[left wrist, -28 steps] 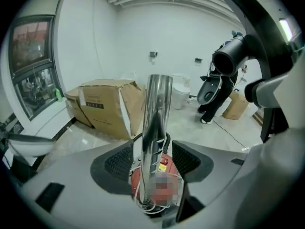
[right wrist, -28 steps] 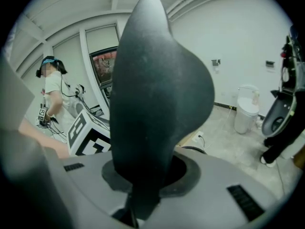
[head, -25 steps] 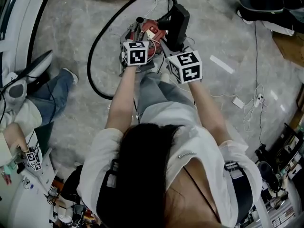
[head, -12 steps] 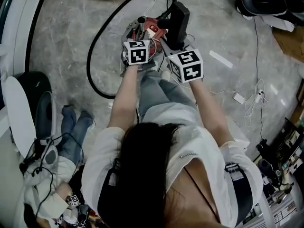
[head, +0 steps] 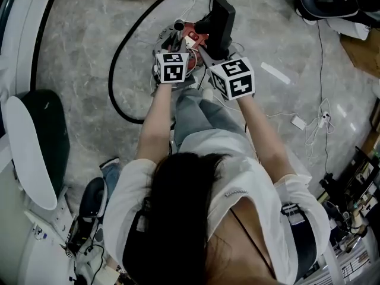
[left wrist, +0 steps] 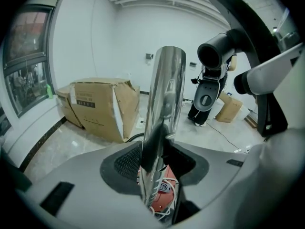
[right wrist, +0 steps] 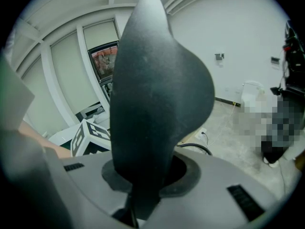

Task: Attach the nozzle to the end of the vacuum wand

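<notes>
wand (left wrist: 164, 94) base lost between left gripper (left wrist: 155, 166) jaws

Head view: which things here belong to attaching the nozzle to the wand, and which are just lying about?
In the job:
- left gripper, shut on the metal wand
- right gripper, shut on the black nozzle
- red vacuum body
- black hose

Lying about:
- cardboard box
- white adapter with cable
- white strip on the floor

Grey marble floor (head: 77, 70) — white walls (left wrist: 124, 37), cardboard box (left wrist: 97, 106), window (left wrist: 26, 51).
</notes>
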Action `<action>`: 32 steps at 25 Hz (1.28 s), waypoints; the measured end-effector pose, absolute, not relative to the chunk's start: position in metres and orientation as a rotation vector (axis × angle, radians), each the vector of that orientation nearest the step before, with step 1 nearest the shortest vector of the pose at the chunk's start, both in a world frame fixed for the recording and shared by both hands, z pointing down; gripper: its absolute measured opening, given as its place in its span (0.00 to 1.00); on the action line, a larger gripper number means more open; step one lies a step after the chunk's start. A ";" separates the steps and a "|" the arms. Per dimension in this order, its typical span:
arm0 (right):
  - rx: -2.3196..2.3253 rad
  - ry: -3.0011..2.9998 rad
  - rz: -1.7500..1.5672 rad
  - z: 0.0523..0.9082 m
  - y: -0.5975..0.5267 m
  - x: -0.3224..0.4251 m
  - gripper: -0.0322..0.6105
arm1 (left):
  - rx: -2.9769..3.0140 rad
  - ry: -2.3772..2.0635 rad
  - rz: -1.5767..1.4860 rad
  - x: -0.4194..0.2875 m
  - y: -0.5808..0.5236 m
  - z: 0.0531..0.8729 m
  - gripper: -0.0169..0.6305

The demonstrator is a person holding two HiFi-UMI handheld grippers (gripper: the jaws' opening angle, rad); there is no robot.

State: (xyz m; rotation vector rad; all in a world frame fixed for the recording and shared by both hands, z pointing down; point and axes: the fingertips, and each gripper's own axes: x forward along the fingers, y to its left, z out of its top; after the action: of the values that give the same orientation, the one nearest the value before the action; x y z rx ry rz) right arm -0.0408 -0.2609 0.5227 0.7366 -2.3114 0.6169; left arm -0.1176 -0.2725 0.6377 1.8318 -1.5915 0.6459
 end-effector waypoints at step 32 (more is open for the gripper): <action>0.231 -2.192 0.894 0.534 -0.263 -0.079 0.19 | 1.961 -1.534 0.679 -0.115 -0.269 0.634 0.25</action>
State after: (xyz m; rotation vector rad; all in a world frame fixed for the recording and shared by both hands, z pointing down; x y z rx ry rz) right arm -0.0792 -0.2628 0.5336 0.2310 -2.1917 0.8939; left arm -0.1150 -0.2688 0.6345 1.9608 -1.5344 0.6789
